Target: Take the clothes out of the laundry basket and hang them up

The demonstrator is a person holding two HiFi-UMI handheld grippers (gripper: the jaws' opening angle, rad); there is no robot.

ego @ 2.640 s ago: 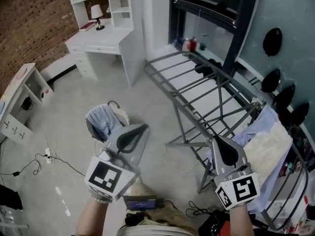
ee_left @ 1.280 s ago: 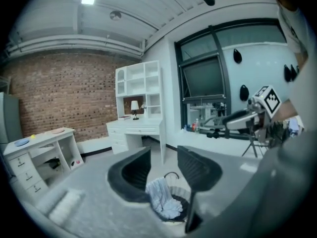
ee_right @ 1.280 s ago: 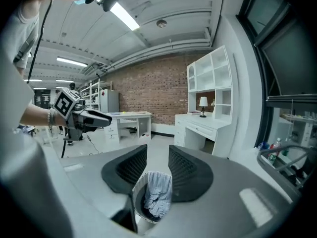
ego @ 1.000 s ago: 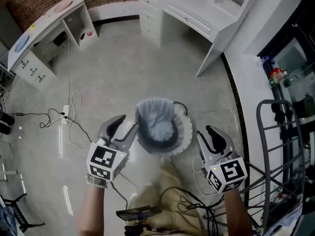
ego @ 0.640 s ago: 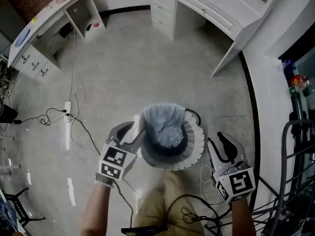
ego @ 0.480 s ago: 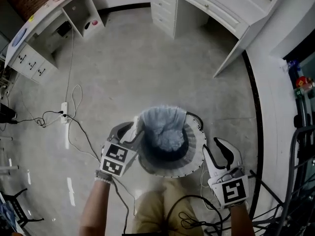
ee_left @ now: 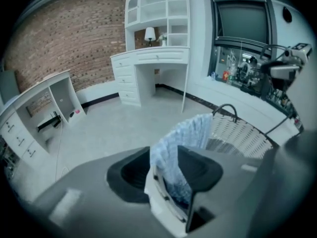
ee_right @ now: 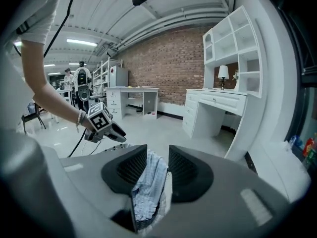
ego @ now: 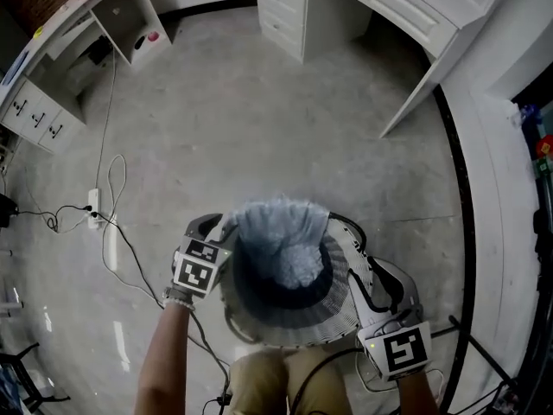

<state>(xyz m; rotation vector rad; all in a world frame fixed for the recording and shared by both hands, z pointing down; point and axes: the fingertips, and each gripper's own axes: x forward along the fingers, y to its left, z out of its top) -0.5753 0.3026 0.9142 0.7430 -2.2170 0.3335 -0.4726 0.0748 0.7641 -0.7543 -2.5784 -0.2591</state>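
Your left gripper (ego: 216, 228), jaws parted, straddles the pale blue cloth (ego: 281, 232) draping the white woven basket (ego: 298, 331); right gripper (ego: 378, 277), likewise parted, sits farther off.

Head view: even, diffuse indoor light. Pale glare streaks lie on the floor (ego: 117, 353) at near left. The inside of the laundry basket (ego: 337, 309) is in shadow and its rim is softened by motion blur. The desk (ego: 406, 11) edges bow at the far side. Left gripper view: dim, bluish, soft all over, with black vignetted corners and a near foreground out of focus. Right gripper view: brighter and sharper, lit by ceiling strip lights (ee_right: 81, 42) at far left, with strong barrel distortion and dark corners.
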